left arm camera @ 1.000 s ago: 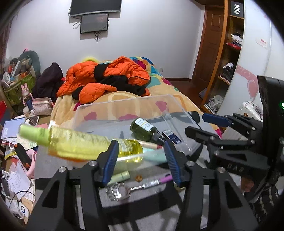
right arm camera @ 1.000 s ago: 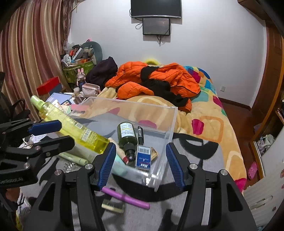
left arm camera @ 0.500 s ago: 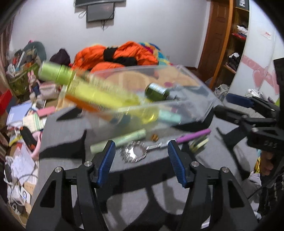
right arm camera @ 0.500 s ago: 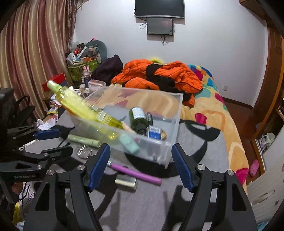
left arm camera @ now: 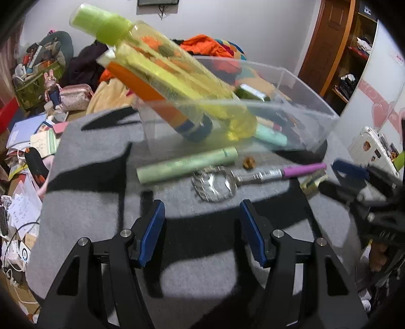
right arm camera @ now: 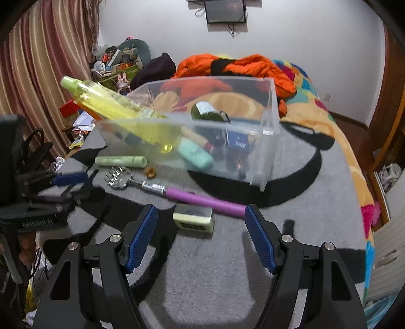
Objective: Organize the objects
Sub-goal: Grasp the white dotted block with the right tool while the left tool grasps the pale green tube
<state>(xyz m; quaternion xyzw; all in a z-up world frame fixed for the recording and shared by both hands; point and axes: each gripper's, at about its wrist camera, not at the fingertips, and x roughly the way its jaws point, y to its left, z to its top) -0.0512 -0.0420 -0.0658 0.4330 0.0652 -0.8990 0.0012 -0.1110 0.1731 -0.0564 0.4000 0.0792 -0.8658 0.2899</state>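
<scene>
We're over the grey felt mat (right arm camera: 227,265) with both tools spread wide and gripping nothing: the left gripper (left arm camera: 202,227) hangs above bare mat, the right gripper (right arm camera: 201,235) likewise, its blue pads either side of a small pale-green case (right arm camera: 193,217). There is open felt in front of both, and more to the right of the clear plastic bin (right arm camera: 268,131), up to where the mat meets the patterned bedspread (right arm camera: 326,119).

The tall yellow spray bottle (left arm camera: 177,83) sits in the bin, leaning on its near-left wall. Its long axis runs diagonally: base down inside the bin, green cap (left arm camera: 101,21) poking up and out over the rim, toward the cluttered left side of the room. A dark green bottle (right arm camera: 207,112) and a mint tube (right arm camera: 196,154) also lie inside.

Just outside the bin's near wall lie a pale green tube (left arm camera: 187,164), lengthwise along the wall, and a claw-headed back scratcher (right arm camera: 177,192) with its purple handle pointing right. They are close together but apart.
</scene>
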